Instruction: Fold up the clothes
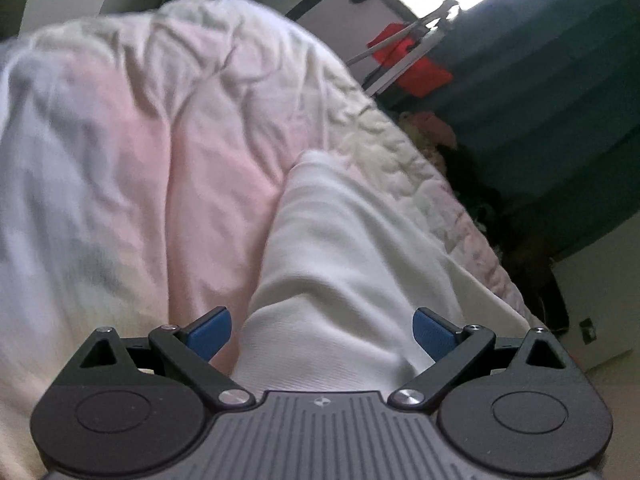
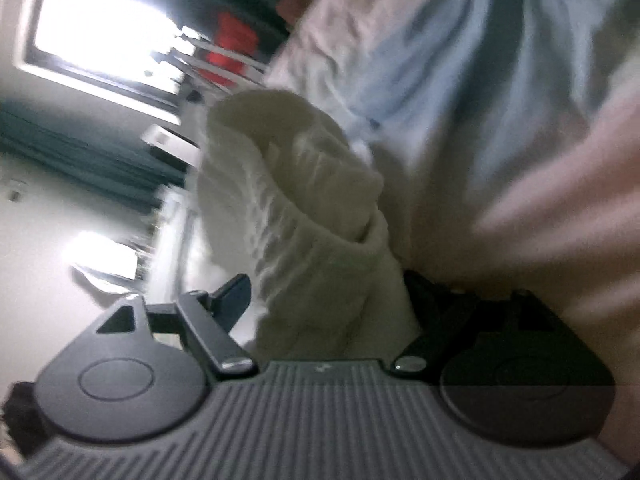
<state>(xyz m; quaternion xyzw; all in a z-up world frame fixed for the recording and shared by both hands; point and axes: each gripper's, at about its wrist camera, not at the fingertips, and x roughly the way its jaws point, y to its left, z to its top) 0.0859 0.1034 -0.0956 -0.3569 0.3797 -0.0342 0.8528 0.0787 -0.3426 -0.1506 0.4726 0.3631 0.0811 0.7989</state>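
Observation:
A white knit garment (image 1: 340, 240) lies in a long fold on the pink bedspread (image 1: 160, 140). In the left wrist view my left gripper (image 1: 322, 332) hovers low over its near end. The blue pads (image 1: 210, 334) stand wide apart on either side of the cloth without pinching it. In the right wrist view, which is rolled sideways, a bunched part of the same white garment (image 2: 304, 208) rises between the jaws of my right gripper (image 2: 328, 300). Those jaws are spread wide, and a gap shows beside the left finger (image 2: 234, 300). The right finger is in shadow against the bedding.
The bed's quilted edge (image 1: 400, 148) runs down the right side, with a drop to the floor beyond it. Past it hang dark teal curtains (image 1: 540, 100) and stands a metal rack with red cloth (image 1: 420, 68). A bright window (image 2: 100, 28) is also there.

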